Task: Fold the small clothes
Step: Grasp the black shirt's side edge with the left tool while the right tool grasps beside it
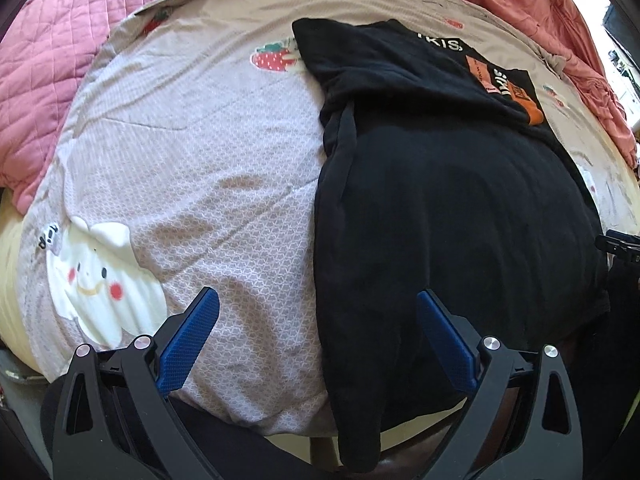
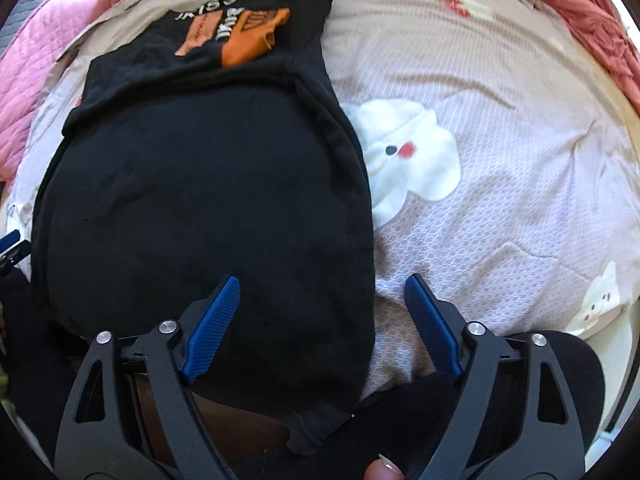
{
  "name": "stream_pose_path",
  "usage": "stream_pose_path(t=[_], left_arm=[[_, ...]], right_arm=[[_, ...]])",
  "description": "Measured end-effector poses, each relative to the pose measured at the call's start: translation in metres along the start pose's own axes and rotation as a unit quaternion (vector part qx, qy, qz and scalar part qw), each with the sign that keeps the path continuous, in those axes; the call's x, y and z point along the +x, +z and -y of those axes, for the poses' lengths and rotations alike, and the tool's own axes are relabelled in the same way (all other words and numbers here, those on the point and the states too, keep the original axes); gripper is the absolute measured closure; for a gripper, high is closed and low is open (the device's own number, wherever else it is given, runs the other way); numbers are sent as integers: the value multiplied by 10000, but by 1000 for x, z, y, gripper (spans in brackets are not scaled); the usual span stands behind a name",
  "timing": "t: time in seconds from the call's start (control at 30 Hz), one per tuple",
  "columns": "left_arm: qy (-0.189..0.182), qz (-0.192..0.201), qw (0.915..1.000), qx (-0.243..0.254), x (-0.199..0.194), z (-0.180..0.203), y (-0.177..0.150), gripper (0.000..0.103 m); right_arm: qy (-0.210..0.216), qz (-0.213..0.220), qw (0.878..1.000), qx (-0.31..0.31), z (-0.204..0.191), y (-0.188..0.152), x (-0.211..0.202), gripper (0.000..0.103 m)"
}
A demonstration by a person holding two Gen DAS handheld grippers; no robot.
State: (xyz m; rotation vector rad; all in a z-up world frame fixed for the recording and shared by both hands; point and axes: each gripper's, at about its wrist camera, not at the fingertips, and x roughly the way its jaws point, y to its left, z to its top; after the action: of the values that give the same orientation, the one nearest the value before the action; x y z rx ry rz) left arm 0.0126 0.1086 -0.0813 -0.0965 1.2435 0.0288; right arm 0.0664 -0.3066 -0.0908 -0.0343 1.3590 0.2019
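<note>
Black garment (image 1: 440,208), soft dark knit, lying lengthwise on the bed cover (image 1: 192,168). Far part carries an orange printed patch (image 1: 516,84) and white lettering, partly folded over so the words cannot be fully read. Near part is plain black, smooth, gently bulging. Its long side edges are rolled inward into thick seams. The near end droops over the near edge of the bed; a narrow tail of fabric hangs lowest there.

Left gripper (image 1: 318,324): jaws wide, nothing between the pads pressed. It points steeply down over the near edge. Its right blue finger sits over the black cloth, its left finger over bare cover; the garment's left side edge runs between them. No contact with the fabric can be made out.

Right gripper (image 2: 322,308): jaws spread fairly wide, not gripping. The garment's (image 2: 200,200) right side edge passes between the fingers, left finger over black cloth, right finger over cover. Whether the tips touch cannot be told.

Bed cover (image 2: 500,120): pale mauve, fine lattice print, with strawberry motifs and white cartoon figures. Pink quilt (image 1: 52,64) bunched along the far left edge; coral blanket (image 1: 532,4) along the far right edge.

A fingertip (image 2: 384,470) with a painted nail shows at the bottom of the right wrist view.
</note>
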Motion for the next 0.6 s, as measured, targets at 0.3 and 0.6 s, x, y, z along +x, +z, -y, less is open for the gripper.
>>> stream_pose_path(t=[0.3,0.6], left_arm=[[-349,-149,9991,161,8,10,-2,68],[-447,-342,9983,164,15,12,-5,65]], right_arm=[[317,156,9988,-343,-11,1,-11,98],[10,-173,9997,-197,-3,0,-1,81]])
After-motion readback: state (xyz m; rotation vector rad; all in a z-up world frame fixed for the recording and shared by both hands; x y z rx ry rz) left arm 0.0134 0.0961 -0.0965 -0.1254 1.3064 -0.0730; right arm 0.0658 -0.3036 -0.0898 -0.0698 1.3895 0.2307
